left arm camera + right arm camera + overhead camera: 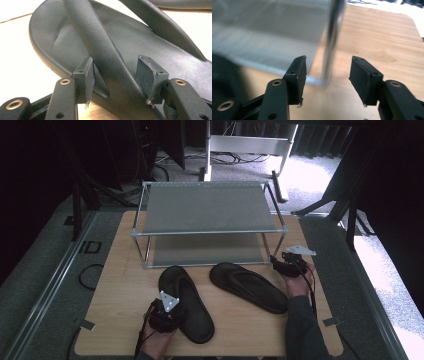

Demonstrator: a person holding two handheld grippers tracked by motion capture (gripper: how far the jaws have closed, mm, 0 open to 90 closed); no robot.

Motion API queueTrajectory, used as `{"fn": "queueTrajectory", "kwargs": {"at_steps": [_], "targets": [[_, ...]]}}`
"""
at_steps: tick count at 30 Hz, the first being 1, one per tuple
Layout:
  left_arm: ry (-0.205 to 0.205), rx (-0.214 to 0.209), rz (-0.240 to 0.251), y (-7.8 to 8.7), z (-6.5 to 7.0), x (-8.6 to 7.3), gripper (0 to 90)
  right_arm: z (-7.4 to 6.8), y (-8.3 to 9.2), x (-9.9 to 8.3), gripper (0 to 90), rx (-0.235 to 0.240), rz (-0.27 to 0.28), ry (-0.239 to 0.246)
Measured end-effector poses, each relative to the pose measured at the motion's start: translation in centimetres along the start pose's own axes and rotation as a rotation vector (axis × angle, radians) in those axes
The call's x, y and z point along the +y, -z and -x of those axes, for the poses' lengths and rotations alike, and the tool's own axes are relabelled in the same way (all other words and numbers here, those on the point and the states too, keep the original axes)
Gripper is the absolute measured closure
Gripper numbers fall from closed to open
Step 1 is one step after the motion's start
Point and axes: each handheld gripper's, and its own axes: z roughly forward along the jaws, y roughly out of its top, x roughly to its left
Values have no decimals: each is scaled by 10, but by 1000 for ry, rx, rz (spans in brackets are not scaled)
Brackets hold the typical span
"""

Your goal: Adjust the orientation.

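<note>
A: Our left tongs sit astride one strap of the near flip-flop, the pads at a middling gap on either side of it. We can't tell that they press on it yet. The sandal lies flat on the surface, in front of the shoe rack.

B: And our right tongs stand half open with nothing between them, near the rack's front corner post, just past the second flip-flop.

A: The risk as we see it: the strap is slanted and soft, so if we close low on its edge it may fold or slide out, and the sandal could tip off once raised.

B: On our side, a careless move could knock the post and shift the rack, since we are so close.

A: Any brand or writing?

B: None we can read, on sandals, rack or tongs.
</note>
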Motion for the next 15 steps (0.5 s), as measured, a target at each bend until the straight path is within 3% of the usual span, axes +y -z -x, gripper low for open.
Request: {"fn": "queueTrajectory", "kwargs": {"at_steps": [4,9,15], "targets": [[5,-5,-1,2,-6,-2,543,7,-13,11,481,7,9,-72],[0,-11,-2,4,-12,-3,569,10,-25,15,590,48,8,-96],[-15,-17,-9,5,-19,-4,593,4,-26,15,748,68,9,-59]]}}
